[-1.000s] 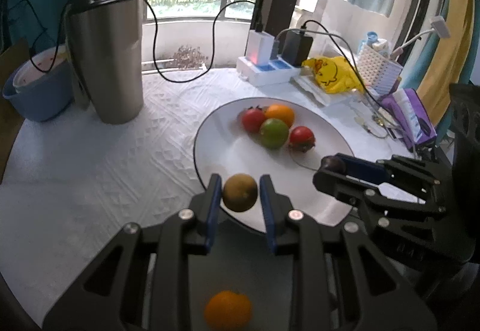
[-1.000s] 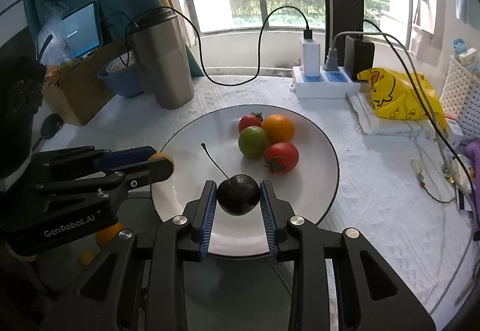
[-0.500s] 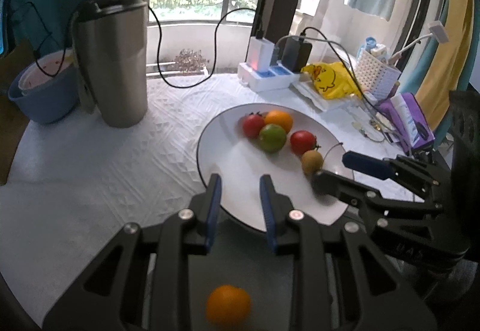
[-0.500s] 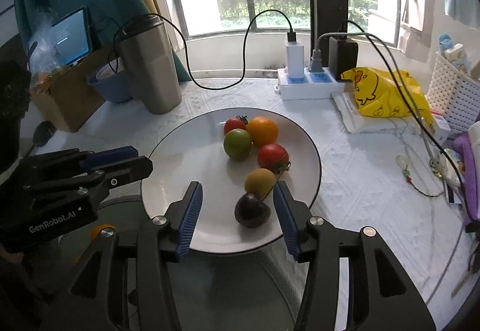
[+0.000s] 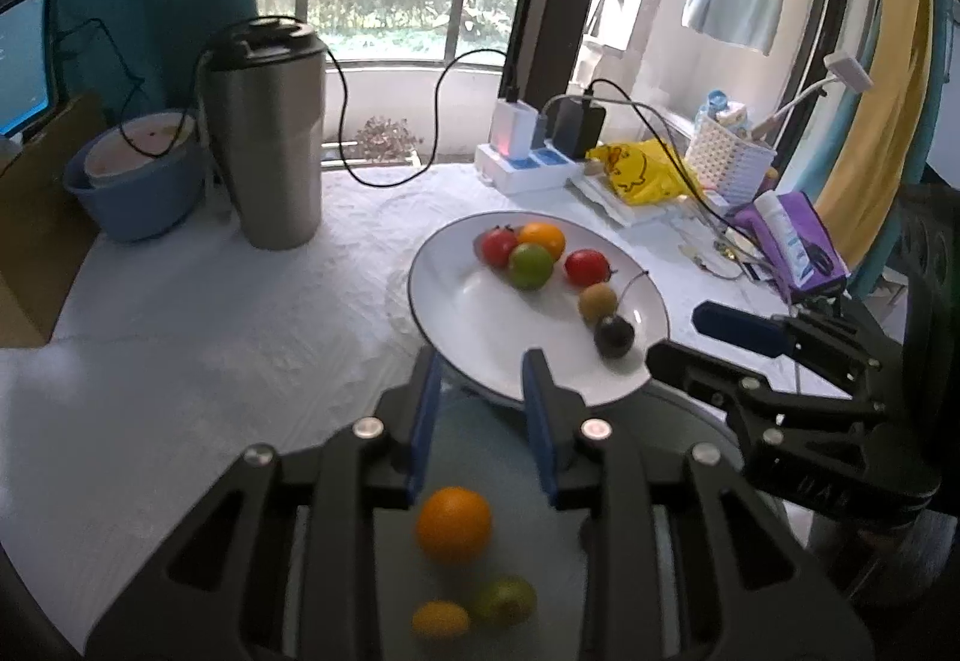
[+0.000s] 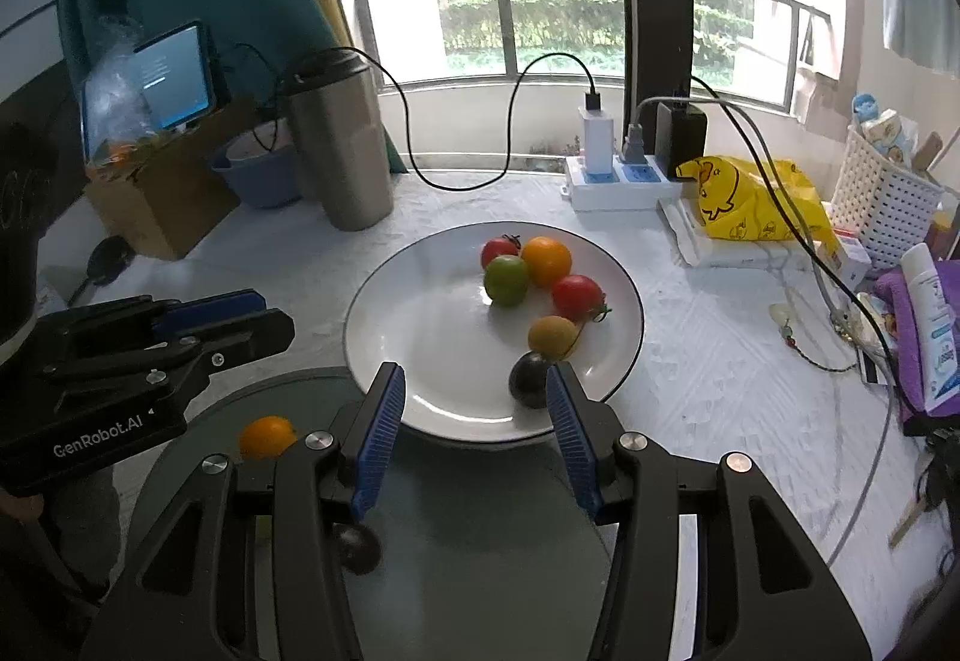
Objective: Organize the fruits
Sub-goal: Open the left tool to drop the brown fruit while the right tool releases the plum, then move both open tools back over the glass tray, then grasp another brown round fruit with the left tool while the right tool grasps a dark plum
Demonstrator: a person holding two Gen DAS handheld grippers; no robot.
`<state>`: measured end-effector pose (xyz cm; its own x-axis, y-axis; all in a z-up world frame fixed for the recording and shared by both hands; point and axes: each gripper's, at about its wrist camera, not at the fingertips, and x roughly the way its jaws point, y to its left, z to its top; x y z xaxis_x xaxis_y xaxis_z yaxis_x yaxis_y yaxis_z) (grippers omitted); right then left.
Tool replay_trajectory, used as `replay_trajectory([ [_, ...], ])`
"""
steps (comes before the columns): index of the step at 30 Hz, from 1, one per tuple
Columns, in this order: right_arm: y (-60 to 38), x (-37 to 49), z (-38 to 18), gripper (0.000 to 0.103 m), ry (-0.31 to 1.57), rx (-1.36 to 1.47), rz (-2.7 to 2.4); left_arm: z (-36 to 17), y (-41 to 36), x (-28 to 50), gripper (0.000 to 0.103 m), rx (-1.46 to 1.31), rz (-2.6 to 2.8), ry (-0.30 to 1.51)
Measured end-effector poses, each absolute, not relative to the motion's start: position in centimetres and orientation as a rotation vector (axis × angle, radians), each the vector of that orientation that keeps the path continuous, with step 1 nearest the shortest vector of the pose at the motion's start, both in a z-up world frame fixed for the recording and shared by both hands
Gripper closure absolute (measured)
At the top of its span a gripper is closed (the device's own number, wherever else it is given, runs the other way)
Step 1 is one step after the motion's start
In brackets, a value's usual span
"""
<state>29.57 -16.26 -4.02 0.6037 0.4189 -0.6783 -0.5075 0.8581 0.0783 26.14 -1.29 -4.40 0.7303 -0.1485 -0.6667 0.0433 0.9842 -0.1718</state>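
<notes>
A white plate [image 6: 420, 361] [image 5: 468, 325] holds two red tomatoes, a green fruit [image 6: 506, 279], an orange [image 6: 546, 260], a yellow-brown fruit [image 6: 552, 337] and a dark cherry [image 6: 529, 387] [image 5: 613, 335]. My left gripper [image 5: 480, 409] is open and empty at the plate's near rim. My right gripper [image 6: 474, 421] is open and empty, just short of the cherry. On the dark glass tray [image 5: 510, 541] below lie an orange [image 5: 453, 523] [image 6: 267, 436], a green fruit [image 5: 504, 601], a small yellow fruit [image 5: 441, 619] and a dark fruit [image 6: 358, 547].
A steel tumbler [image 5: 267, 139] and a blue bowl [image 5: 135, 181] stand at the back left. A power strip [image 6: 618, 181] with cables, a yellow bag [image 6: 750, 205], a white basket [image 6: 888, 205] and a purple pouch [image 5: 792, 247] crowd the right side.
The left gripper let go of the yellow-brown fruit and the right let go of the cherry; both now lie on the plate. Both grippers have drawn back and risen.
</notes>
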Motion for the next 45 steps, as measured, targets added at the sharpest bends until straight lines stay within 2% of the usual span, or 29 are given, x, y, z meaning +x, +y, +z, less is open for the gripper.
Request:
replay_trajectory([
  [2,-16.2,28.9,-3.8,0.051,0.745,-0.130,0.540,-4.2,-1.1,25.4,0.071,-0.151,-0.102,0.738],
  [6,-16.0,27.7,-3.6,0.051,0.739,-0.134,0.542,-3.9,-0.8,23.9,0.057,-0.165,-0.098,0.724],
  [21,-15.0,24.2,-3.7,0.051,0.739,-0.162,0.560,-5.2,0.5,19.2,0.057,-0.194,-0.071,0.735],
  [45,-14.0,21.3,-7.7,0.051,0.816,-0.183,0.574,-9.3,0.2,16.3,0.057,-0.197,-0.070,0.808],
])
